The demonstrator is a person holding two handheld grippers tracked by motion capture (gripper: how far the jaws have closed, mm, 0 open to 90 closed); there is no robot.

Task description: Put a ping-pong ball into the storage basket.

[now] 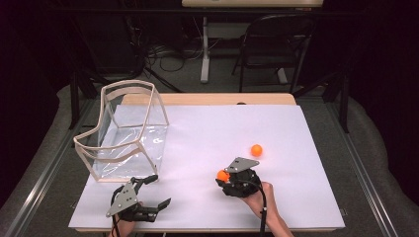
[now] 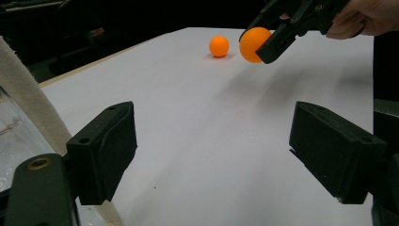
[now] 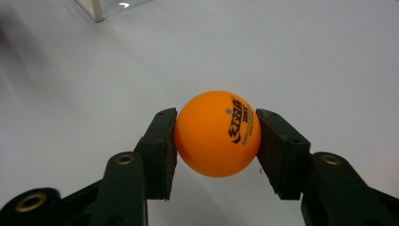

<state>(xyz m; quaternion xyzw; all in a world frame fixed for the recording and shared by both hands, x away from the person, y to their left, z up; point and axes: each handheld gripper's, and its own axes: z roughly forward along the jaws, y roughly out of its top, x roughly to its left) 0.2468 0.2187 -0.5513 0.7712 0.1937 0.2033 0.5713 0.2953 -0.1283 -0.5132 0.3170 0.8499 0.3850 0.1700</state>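
High view: right hand-held gripper (image 1: 225, 177) clamped on one orange ping-pong ball (image 1: 223, 175) low over the white table (image 1: 207, 133), second orange ball (image 1: 256, 150) loose on the sheet, clear container (image 1: 126, 131) apparently empty, so probably early going. Left gripper view: left hand-held gripper (image 2: 214, 150) spread wide, nothing between its jaws, waiting. Right gripper view: lifted ball (image 3: 217, 133) pinched squarely between both pads, apparently clear of the table; transfer and release remaining, then likely the other ball.

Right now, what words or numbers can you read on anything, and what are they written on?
Held orange ball in the right gripper: a small blue star, then dark printed characters and tiny letters beneath, too small and blurred to read.
Other orange ball on the white sheet: no print to be seen.
Clear bin: no label.
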